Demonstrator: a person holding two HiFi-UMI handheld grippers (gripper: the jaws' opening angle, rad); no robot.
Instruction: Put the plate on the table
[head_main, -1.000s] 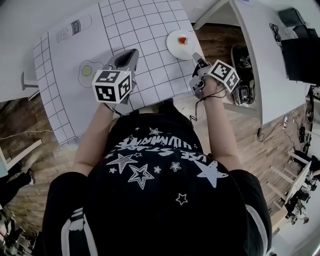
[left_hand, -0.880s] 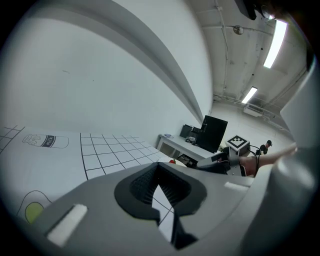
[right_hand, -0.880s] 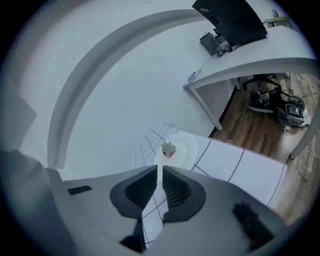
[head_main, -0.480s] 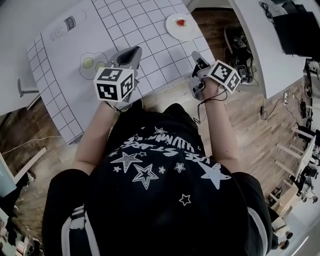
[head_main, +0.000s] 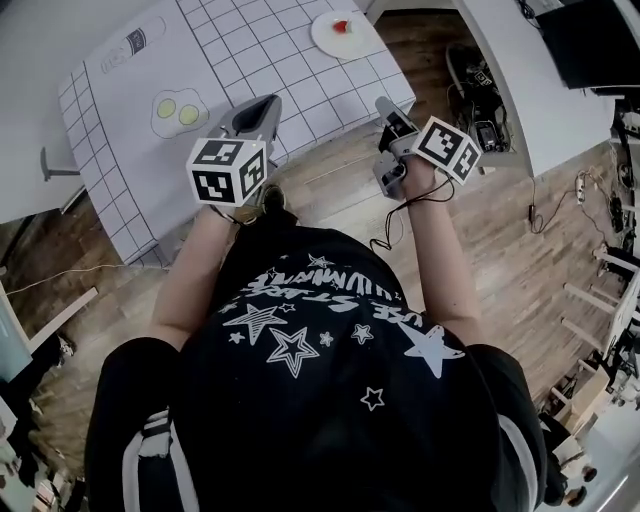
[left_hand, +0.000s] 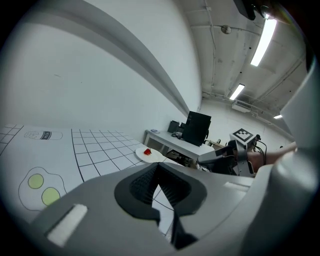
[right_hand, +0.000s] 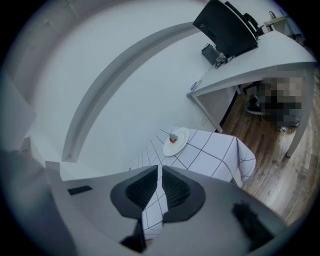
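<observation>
**Plate flat on the counter, both claws shut and empty**

Left claw is closed on nothing, at the counter's near edge. The round white plate lies flat, face up, at the far right corner, carrying a small red piece. Right claw is closed and empty.

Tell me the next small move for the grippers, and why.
Probably nothing more than a rest: I would hold both grippers back from the table. The plate already lies flat on it near the far corner, with a small red thing on top. The left gripper and the right gripper are shut with nothing between their jaws, and both are well apart from the plate.
</observation>
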